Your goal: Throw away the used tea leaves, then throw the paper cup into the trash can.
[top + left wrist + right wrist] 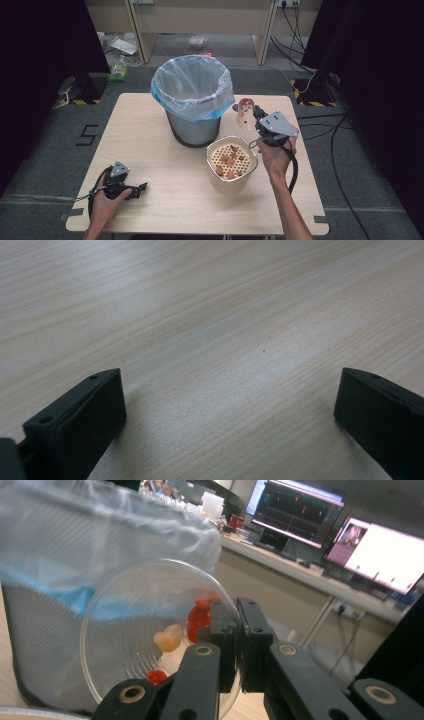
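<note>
Clear plastic cup [150, 640] tipped sideways, mouth toward camera, right gripper [239, 645] jaws clenched on rim; lined bin [194, 100] just beside; left gripper [230, 410] jaws released over desk [150, 150].

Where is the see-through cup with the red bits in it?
The clear cup is up off the table in the right gripper, right of the lined bin and behind the white strainer pot.
</note>
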`<state>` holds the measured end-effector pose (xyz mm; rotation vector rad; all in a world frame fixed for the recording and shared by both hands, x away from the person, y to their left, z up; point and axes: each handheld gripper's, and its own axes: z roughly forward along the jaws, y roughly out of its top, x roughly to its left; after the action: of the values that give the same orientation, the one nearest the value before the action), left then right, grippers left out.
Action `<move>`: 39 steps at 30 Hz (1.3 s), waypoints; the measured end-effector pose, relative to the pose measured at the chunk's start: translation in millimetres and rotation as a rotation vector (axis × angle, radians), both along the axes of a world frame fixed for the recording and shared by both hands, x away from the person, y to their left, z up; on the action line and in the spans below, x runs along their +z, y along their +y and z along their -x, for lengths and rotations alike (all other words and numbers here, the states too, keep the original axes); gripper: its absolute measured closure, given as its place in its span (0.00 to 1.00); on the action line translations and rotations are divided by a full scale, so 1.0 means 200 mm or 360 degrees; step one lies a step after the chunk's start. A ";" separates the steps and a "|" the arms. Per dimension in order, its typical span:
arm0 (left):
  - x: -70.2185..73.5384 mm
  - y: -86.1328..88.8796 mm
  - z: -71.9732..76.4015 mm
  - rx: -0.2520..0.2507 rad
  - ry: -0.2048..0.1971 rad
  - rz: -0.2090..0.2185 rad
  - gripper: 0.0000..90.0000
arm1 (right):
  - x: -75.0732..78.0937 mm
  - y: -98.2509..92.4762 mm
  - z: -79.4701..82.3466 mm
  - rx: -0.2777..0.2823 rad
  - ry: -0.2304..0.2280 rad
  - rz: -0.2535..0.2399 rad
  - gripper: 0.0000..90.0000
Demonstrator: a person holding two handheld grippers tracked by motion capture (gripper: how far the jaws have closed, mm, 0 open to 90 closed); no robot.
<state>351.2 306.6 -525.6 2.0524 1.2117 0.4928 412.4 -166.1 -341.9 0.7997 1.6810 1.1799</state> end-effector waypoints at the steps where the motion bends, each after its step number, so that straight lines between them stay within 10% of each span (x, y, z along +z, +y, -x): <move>1: 0.00 0.00 0.00 -0.0001 0.0001 -0.0001 0.00 | 0.01 -0.01 -0.01 -0.0003 0.0027 -0.0028 0.97; 15: 0.00 0.00 0.00 0.0000 0.0000 0.0000 0.00 | 0.31 -0.10 -0.15 0.0015 0.0059 -0.0178 0.97; 26: 0.00 0.00 0.00 0.0000 -0.0002 0.0000 0.00 | 0.56 0.09 -0.26 0.0178 0.0039 -0.0189 0.96; 34: 0.00 0.00 0.00 0.0002 -0.0005 -0.0005 0.00 | 0.54 0.38 -0.41 0.0372 0.0163 -0.0087 0.89; 39: 0.00 0.00 0.00 0.0002 -0.0005 -0.0005 0.00 | 0.50 0.45 -0.49 0.0267 0.0239 -0.0104 0.67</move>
<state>350.6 306.2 -525.6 2.0529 1.2107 0.4988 509.6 -75.6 -241.4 0.8176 1.8702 1.3230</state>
